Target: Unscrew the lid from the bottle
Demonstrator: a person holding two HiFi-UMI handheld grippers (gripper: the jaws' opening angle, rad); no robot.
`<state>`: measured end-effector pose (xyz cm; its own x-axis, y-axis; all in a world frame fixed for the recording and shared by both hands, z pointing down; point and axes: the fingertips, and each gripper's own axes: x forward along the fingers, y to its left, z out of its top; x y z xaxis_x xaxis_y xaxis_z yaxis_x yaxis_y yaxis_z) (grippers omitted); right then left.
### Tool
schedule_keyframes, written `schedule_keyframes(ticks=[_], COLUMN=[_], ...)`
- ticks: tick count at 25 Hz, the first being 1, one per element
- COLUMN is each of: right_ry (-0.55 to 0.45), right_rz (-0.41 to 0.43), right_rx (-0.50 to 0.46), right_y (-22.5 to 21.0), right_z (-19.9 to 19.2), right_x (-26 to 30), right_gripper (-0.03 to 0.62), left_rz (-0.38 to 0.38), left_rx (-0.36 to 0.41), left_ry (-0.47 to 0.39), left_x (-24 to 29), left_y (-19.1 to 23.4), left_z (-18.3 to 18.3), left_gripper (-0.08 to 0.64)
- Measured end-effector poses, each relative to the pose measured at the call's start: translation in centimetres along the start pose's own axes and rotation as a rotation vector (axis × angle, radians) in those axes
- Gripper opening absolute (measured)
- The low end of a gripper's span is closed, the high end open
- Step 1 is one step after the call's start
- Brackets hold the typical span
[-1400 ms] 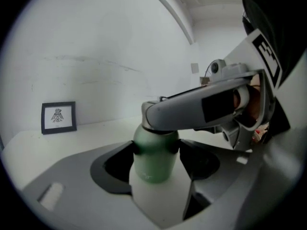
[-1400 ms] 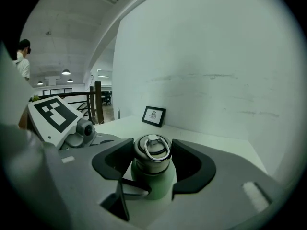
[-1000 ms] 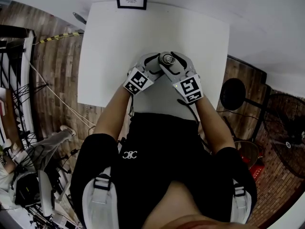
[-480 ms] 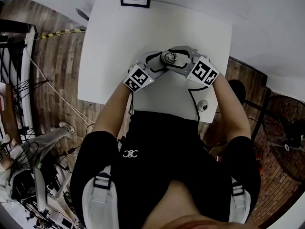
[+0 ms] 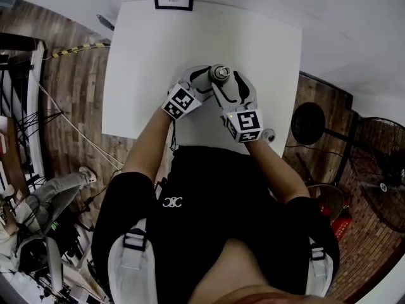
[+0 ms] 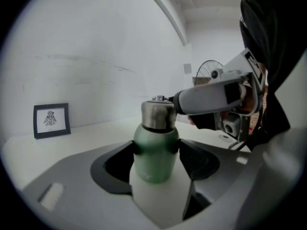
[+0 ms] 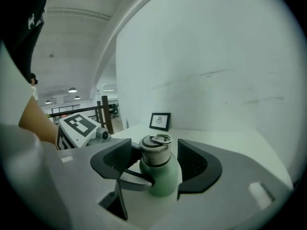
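At the middle of the white counter (image 5: pixel 145 49) the green bottle (image 6: pixel 152 166) stands upright, and our left gripper (image 6: pixel 158 147) pinches its body from both sides to steady it. Around the steel lid (image 7: pixel 154 150) our right gripper (image 7: pixel 157 161) has just been spreading its jaws. They flank the lid, and the one on the view's right is clearly off it, so we read the lid as let go. Half a second ago that gripper was swung out to the head view's right; now it has rolled back toward us. We judge this a reset between turns: the lid sits on the neck, so we must close on it and twist again
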<state>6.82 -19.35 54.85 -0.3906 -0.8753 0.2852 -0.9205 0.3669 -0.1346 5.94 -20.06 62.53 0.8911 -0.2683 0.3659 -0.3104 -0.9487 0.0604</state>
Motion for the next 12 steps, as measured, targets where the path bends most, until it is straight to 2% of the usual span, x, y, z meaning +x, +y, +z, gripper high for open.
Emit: schedule_keyframes(ticks=[3, 6, 7, 12], right_ry=[0.007, 0.036, 0.049, 0.078], right_rz=[-0.107, -0.154, -0.154, -0.07], right_rx=[0.002, -0.009, -0.016, -0.043], right_y=[0.5, -0.1, -0.3, -0.7], right_z=[0.0, -0.3, -0.6, -0.9], right_x=[0.6, 1.2, 1.3, 0.9], right_gripper=[0.278, 0.27, 0.239, 0.232], left_rz=[-0.001, -0.001, -0.001, -0.006], left_rx=[-0.002, -0.004, -0.003, 0.0], left_ry=[0.003, 0.006, 0.007, 0.009], left_x=[-0.2, 0.1, 0.2, 0.5], left_y=[-0.1, 0.2, 0.2, 0.0], left_z=[0.1, 0.0, 0.0, -0.1], left_gripper=[0.351, 0.351, 0.351, 0.351])
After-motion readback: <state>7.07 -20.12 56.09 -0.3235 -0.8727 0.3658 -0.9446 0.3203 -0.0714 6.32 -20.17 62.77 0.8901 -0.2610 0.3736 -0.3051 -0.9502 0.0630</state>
